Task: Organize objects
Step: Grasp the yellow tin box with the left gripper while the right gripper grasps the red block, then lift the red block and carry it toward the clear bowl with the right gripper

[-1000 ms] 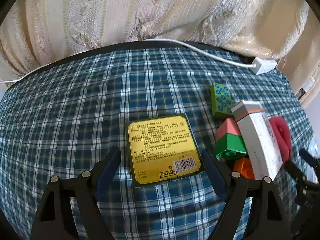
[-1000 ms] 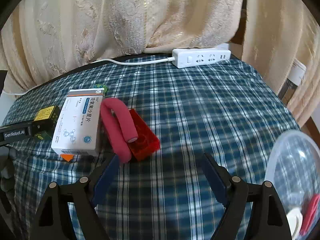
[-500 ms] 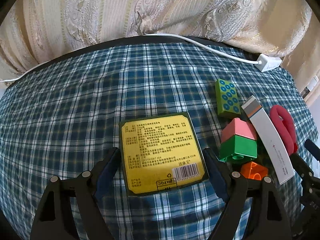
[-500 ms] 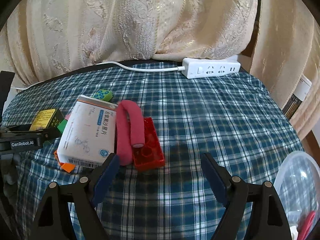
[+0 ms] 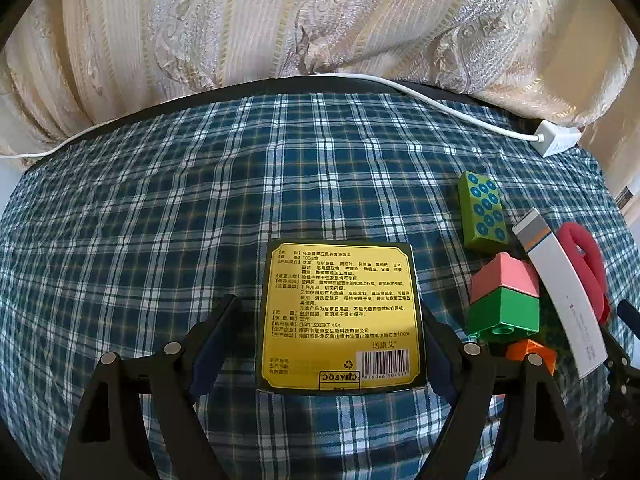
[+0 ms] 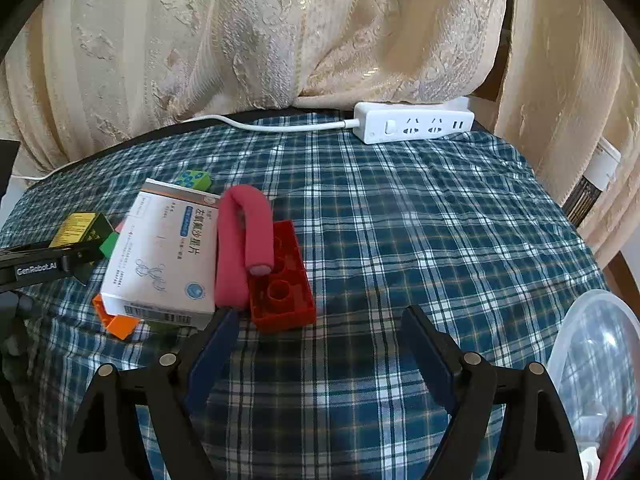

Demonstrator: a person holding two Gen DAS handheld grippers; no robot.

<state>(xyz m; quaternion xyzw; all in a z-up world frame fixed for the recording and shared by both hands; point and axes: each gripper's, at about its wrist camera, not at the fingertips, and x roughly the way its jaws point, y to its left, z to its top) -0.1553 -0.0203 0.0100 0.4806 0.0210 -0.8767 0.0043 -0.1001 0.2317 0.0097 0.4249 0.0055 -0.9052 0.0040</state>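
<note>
A flat yellow soap box (image 5: 340, 312) lies on the plaid tablecloth between the open fingers of my left gripper (image 5: 332, 344); the right finger is close against its edge. To its right lie a green dotted block (image 5: 482, 212), a pink-and-green block (image 5: 504, 300), an orange block (image 5: 532, 354), a white medicine box (image 5: 560, 292) and a red foam loop (image 5: 584, 256). My right gripper (image 6: 320, 344) is open and empty, just in front of a red brick (image 6: 282, 276) with the pink foam loop (image 6: 246, 236) over it, beside the white medicine box (image 6: 164, 256).
A white power strip (image 6: 412, 128) with its cable lies at the table's far edge below cream curtains. A clear plastic container (image 6: 596, 376) holding small items stands at the right front. The left gripper's body (image 6: 40, 268) shows at the left of the right wrist view.
My left gripper moved forward so the yellow box now sits deeper between its fingers. My right gripper drew closer to the red brick and foam loop. Both stayed open.
</note>
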